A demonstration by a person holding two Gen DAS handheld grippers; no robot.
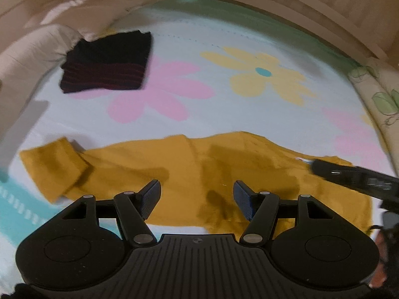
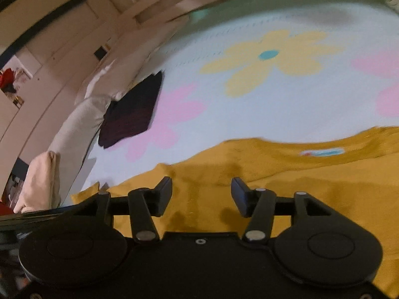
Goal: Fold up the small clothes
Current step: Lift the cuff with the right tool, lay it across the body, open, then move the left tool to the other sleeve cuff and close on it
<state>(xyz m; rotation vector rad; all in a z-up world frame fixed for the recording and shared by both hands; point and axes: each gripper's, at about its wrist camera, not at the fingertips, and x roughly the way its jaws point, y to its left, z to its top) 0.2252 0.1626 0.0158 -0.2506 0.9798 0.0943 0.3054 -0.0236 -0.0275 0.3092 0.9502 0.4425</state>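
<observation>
Flower-print bed cover (image 1: 224, 37), a spread mustard-yellow garment (image 1: 189, 164) and a folded dark garment (image 1: 107, 62) on it.

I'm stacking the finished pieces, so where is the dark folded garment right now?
The dark folded garment lies at the far left of the floral bedspread, beside the beige pillow and partly over a pink flower, beyond the mustard shirt.
</observation>
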